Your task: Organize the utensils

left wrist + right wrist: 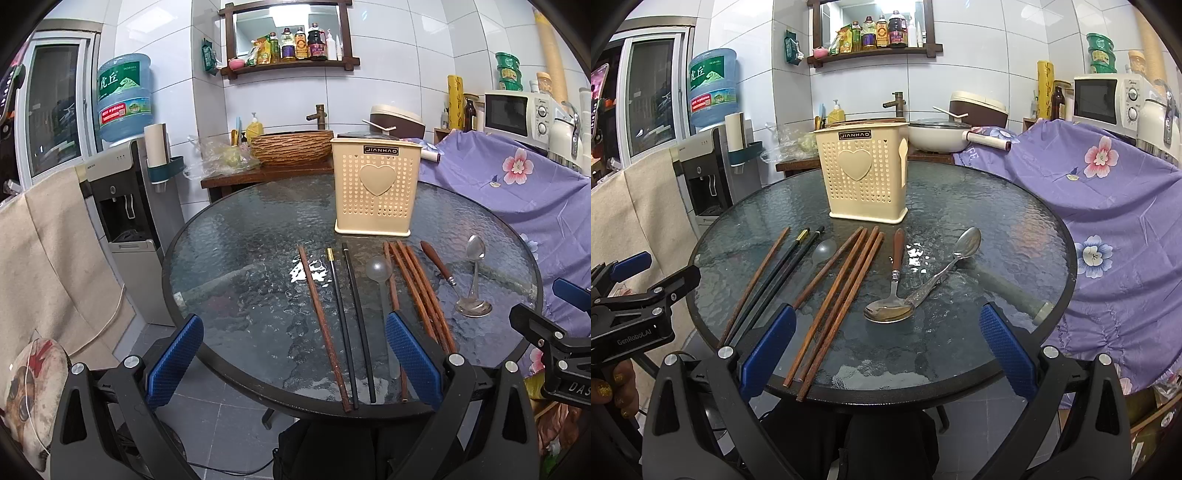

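The left gripper (pixel 293 363), with its blue ribbed pads, is hovering at the near rim of the round, black-rimmed textured-glass table (pixel 229 236), its fingers spread wide and holding nothing. The right gripper (pixel 888 352) is hanging likewise at the near edge, its fingers wide apart and empty.

The cream perforated plastic utensil holder with a heart on its front (pixel 376 186) is standing upright toward the far side of the table. In front of it the utensils are lying in a loose row: a single reddish-brown wooden chopstick (pixel 321 325) at the left, then two black chopsticks (pixel 351 325), one with a gold tip, then a clear plastic spoon (pixel 378 267), then a bundle of brown wooden chopsticks (pixel 838 302). Right of those, a wooden-handled metal spoon (pixel 892 291) is lying with its bowl toward the near edge, and an all-metal spoon (pixel 955 258) is resting with its handle touching that bowl.

A purple floral cloth (pixel 1108 206) is draping just beside the table at the right.
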